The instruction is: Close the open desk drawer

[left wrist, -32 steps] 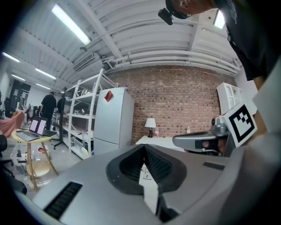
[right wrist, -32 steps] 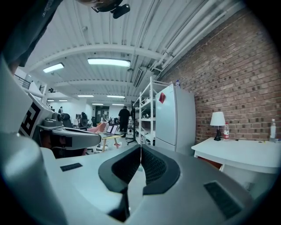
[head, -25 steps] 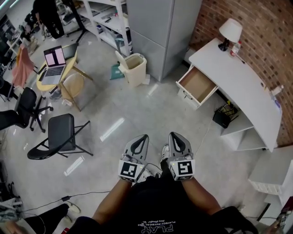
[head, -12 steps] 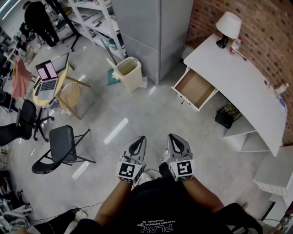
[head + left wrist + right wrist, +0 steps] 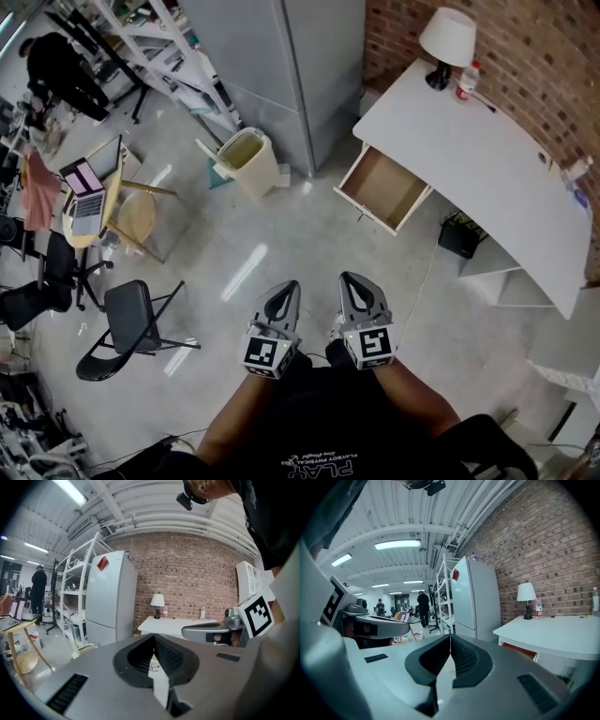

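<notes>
L gripper [image 5: 284,287] and R gripper [image 5: 359,279] both have jaws pressed together w/ nothing between them. They're held side by side, low in front of the person's body, pointing roughly fwd. Vs a sec ago their pose rel. to the body is the same and they haven't opened, but the whole room has slid in the head view. The drawer [image 5: 382,188] now sits lower and further left and looks bigger, so the person is prob. walking toward it. That makes this approach phase only: the drawer is still pulled well out of the desk [image 5: 469,155], looks empty inside, and is well apart from both grippers, no contact. Likely next: bring its front panel into reach and push w/ the closed tips. The desk top is white, w/ a lamp [image 5: 446,37] and bottle [image 5: 465,80] at the far end by the brick wall [image 5: 525,56], and a black basket [image 5: 457,234] below. The floor [image 5: 234,244] is pale glossy concrete w/ light streaks. Around: tall grey fridge [image 5: 281,66], beige bin [image 5: 246,159], folding chair [image 5: 131,314], laptop [image 5: 80,187] on a small table, and a person [image 5: 56,70] at back-left.
</notes>
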The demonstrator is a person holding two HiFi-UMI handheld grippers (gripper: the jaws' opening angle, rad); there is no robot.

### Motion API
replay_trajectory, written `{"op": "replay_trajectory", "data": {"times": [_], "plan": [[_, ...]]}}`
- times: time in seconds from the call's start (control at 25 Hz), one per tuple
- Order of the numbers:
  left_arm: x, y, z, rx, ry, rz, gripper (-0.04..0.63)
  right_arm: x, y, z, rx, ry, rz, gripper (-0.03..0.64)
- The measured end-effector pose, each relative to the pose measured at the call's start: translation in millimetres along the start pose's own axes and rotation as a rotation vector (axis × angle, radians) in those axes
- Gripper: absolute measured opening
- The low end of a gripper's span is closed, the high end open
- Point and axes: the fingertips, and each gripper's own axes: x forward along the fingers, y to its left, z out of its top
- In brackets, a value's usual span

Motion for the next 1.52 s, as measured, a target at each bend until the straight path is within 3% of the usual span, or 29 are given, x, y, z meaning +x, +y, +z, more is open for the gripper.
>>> {"op": "replay_trajectory", "data": {"times": [0.32,0.6,1.04,1.36,1.52], "plan": [[48,-3,7,0.035,0.011,-0.074,0.008,16,-24,9,-0.007,-0.04,-0.03,0.028],[93,16,14,0.047,0.01,-0.166,0.008,41,-46,22,-0.025,-0.067,-0.13,0.028],[165,45,37,0.076,0.013,-0.388,0.008,95,-77,45,0.013,-0.072,-0.321,0.028],[194,63,9,0.105,0.056,-0.515,0.008,106,-111,29,0.024,-0.054,-0.545,0.028],[214,60,-20,0.137,0.072,-0.546,0.008,103,-125,-3,0.066,-0.02,-0.591,0.028]]}}
